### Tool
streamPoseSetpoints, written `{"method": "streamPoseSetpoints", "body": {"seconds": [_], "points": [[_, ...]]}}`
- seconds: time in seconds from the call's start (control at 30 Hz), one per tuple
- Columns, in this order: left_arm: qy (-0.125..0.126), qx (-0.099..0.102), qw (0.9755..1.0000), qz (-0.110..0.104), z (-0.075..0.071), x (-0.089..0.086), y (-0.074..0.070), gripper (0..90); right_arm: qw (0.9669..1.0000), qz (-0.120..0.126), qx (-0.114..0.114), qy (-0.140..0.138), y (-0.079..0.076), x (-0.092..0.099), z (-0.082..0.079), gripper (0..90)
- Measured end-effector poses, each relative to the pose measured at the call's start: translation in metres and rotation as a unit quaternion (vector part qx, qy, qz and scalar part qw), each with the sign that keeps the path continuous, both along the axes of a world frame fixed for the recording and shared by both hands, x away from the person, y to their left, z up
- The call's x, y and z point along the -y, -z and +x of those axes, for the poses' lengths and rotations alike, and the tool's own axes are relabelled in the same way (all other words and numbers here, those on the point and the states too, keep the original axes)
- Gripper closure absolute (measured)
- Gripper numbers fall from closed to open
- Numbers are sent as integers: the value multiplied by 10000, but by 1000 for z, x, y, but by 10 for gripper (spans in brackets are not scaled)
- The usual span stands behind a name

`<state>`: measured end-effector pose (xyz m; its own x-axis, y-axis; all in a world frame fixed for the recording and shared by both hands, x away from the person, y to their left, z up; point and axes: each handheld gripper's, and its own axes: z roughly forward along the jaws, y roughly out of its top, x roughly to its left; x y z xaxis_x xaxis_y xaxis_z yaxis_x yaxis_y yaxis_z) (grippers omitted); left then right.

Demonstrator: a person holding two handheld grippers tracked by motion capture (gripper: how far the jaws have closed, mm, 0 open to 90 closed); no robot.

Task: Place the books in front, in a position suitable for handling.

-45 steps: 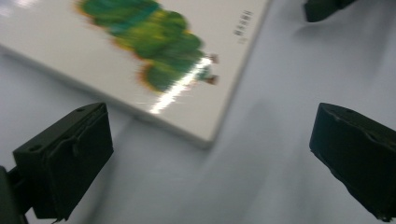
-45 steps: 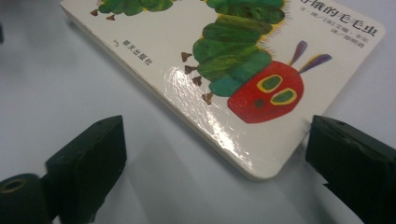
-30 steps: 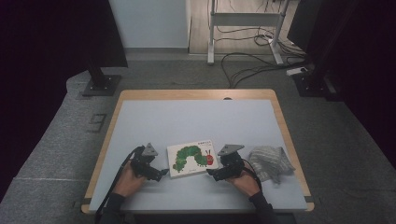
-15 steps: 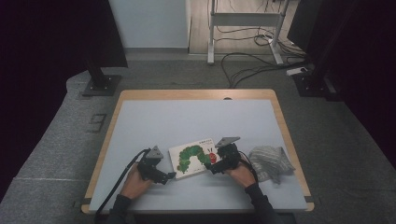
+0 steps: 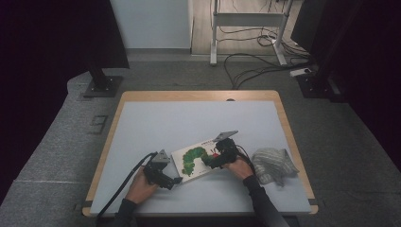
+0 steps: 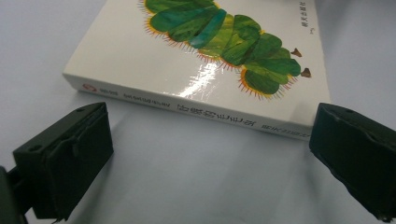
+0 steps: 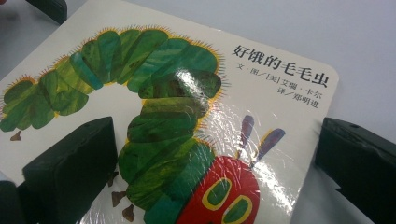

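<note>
A picture book (image 5: 195, 159) with a green caterpillar on its white cover lies flat on the pale table (image 5: 189, 118), near the front edge. The left gripper (image 5: 171, 180) sits at the book's seven o'clock, its jaws spread wide on either side of the spine (image 6: 187, 109), just short of it and gripping nothing. The right gripper (image 5: 209, 161) comes in from the book's three o'clock, over the cover; its jaws have just been opening and stand wide apart, not pinching the book. A grey cloth (image 5: 273, 163) lies at the book's three o'clock, beyond the right hand (image 5: 239, 167).
</note>
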<state>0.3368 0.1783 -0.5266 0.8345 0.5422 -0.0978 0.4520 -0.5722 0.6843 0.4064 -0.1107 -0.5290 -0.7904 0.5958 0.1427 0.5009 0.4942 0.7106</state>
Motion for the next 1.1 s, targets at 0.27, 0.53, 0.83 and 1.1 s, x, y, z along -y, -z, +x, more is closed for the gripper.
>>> {"method": "streamPoseSetpoints", "body": {"seconds": [0.27,0.53,0.83,1.1], "points": [[-5,18,10000,74,-10,2,0,0,9999,-23,-51,-136,-1,-13,6,0],[-23,12,10000,88,-11,1,0,0,9999,61,29,-143,1,-13,5,0],[-140,75,9996,215,-13,-2,0,0,9993,-256,268,-24,-10,-10,-3,0],[-231,139,9991,332,-17,-7,0,0,9989,-338,334,0,-24,2,-13,2]]}}
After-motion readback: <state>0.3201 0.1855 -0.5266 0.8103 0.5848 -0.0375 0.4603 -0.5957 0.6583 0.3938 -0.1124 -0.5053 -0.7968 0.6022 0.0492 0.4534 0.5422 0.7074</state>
